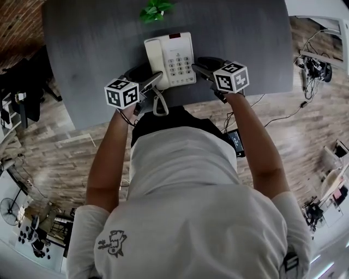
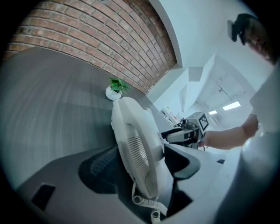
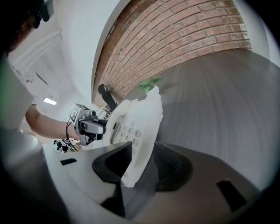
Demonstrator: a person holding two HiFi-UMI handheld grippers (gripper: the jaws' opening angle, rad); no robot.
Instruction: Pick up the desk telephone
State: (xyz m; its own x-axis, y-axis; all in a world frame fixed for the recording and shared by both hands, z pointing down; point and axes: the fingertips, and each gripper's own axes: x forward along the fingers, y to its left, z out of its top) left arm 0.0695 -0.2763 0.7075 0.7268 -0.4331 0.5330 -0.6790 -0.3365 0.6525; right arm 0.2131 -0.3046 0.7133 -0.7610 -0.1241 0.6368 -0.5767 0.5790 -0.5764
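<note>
the white desk telephone (image 1: 173, 59) was seen on the grey table (image 1: 82, 49), close to the edge nearest the person. its handset (image 1: 155, 57) was seated on the left and the keypad (image 1: 181, 66) was on the right. a small green plant (image 1: 155, 10) was set well beyond it, at the far edge of the table. the coiled cord (image 1: 160, 104) was looped out from the phone's near left corner. the left gripper (image 1: 148, 80) was held at the handset side. its jaws were spread wide, with that side of the phone standing between them, and no pinch on it could be made out. the right gripper (image 1: 204, 66) was held at the keypad side. its jaws were parted around the phone's thin right edge, and the pads were not seen to press on it. a brick wall (image 2: 109, 39) was seen behind the table.
</note>
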